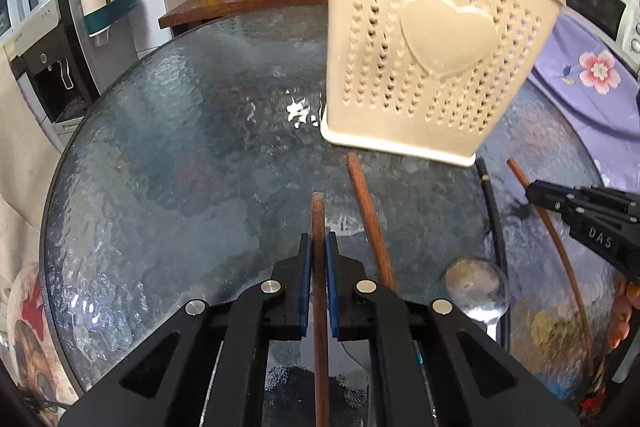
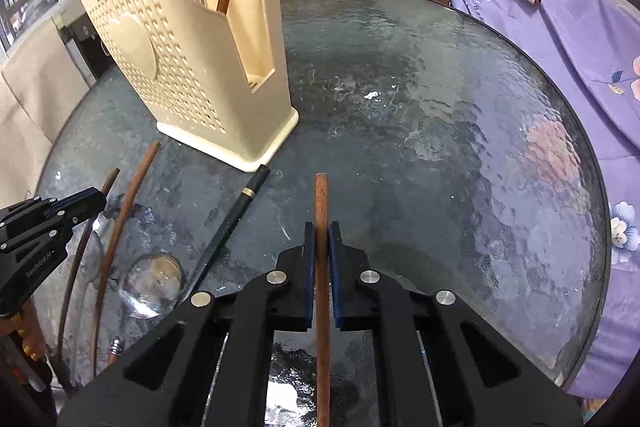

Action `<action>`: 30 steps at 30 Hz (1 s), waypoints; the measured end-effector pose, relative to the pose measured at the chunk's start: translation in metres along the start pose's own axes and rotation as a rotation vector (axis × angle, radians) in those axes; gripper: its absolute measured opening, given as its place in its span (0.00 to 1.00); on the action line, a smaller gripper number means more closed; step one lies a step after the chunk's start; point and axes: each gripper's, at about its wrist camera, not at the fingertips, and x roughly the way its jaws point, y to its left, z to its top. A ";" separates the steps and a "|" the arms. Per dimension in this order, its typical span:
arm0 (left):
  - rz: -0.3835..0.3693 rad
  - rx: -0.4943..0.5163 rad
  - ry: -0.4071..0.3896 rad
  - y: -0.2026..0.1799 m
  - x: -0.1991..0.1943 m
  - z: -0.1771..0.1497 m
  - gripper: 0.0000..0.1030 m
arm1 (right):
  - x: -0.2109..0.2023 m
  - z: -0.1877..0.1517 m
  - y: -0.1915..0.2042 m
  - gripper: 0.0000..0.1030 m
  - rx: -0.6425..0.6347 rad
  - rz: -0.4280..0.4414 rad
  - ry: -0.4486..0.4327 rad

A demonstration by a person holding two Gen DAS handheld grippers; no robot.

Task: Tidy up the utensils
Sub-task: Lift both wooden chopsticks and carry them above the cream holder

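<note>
Wooden chopstick point(image 1: 319, 223) clamped in left gripper point(image 1: 319, 247), another chopstick point(image 2: 322, 203) (same wood) in right gripper point(image 2: 322, 237).

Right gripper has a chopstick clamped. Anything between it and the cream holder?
Nothing visible blocks it. The right gripper grips its brown chopstick; the holder stands ahead-left on the glass table. A black chopstick lies low between.

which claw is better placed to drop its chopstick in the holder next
Probably left. Both the left claw and right claw grip a brown chopstick, but the cream holder stands almost straight ahead of the left, while it sits off to the right claw's side.
</note>
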 end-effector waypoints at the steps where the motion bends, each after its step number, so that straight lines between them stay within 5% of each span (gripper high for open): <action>1: -0.005 -0.003 -0.010 0.001 -0.003 0.002 0.07 | -0.001 0.001 -0.001 0.07 0.003 0.005 -0.007; 11: -0.096 -0.056 -0.158 0.009 -0.061 0.015 0.07 | -0.058 0.008 -0.020 0.07 0.091 0.215 -0.181; 20: -0.162 -0.036 -0.316 0.002 -0.131 0.017 0.07 | -0.147 0.008 -0.020 0.07 0.027 0.375 -0.350; 30: -0.194 -0.003 -0.395 -0.005 -0.172 0.017 0.07 | -0.195 0.007 -0.013 0.07 -0.047 0.431 -0.401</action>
